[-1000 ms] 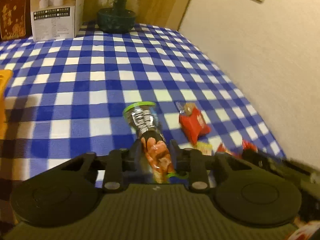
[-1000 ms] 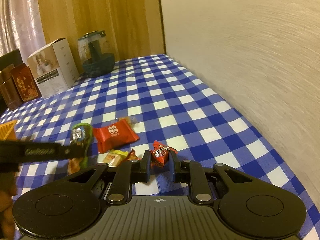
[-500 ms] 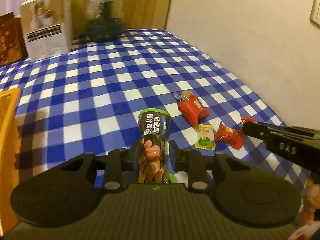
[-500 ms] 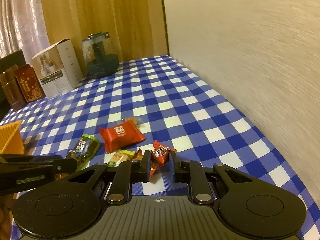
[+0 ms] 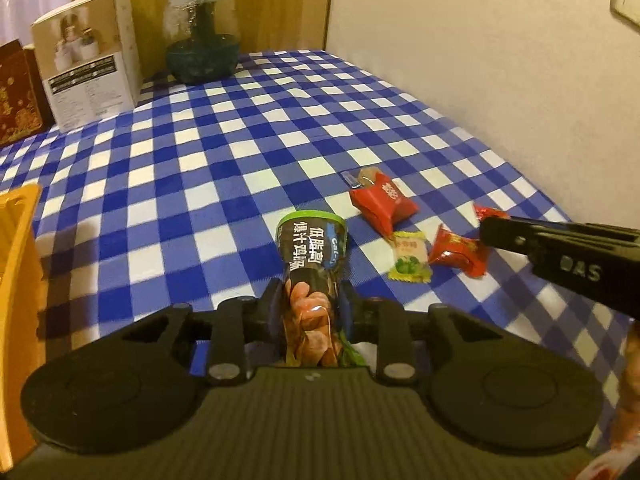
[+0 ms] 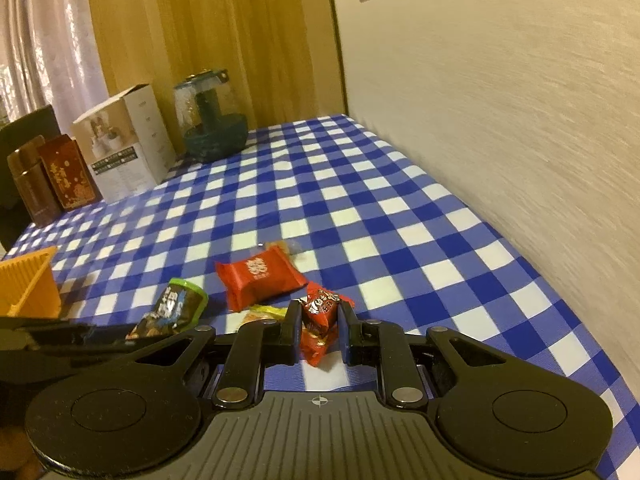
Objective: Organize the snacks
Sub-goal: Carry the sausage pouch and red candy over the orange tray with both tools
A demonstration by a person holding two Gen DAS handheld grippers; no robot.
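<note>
My left gripper (image 5: 310, 300) is shut on a dark snack packet with a green rim (image 5: 312, 252), held just above the blue checked tablecloth (image 5: 224, 152). That packet (image 6: 176, 308) also shows in the right wrist view, left of the other snacks. A small red candy (image 6: 320, 312) is pinched in my shut right gripper (image 6: 319, 316), low over the cloth; the right gripper's finger (image 5: 560, 256) reaches in from the right. On the cloth lie a red packet (image 5: 382, 200), a yellow-green candy (image 5: 408, 256) and another red candy (image 5: 458, 252).
An orange basket (image 5: 16, 280) stands at the left edge. At the back are a white box (image 5: 90, 80), a glass jar on a teal base (image 5: 202, 40) and dark red boxes (image 6: 68, 176). A pale wall (image 6: 500, 120) runs along the right side.
My left gripper has rolled, turning the dark packet so its printed face shows, and swung so the right gripper comes into its view. The right gripper has stayed put on the red candy.
</note>
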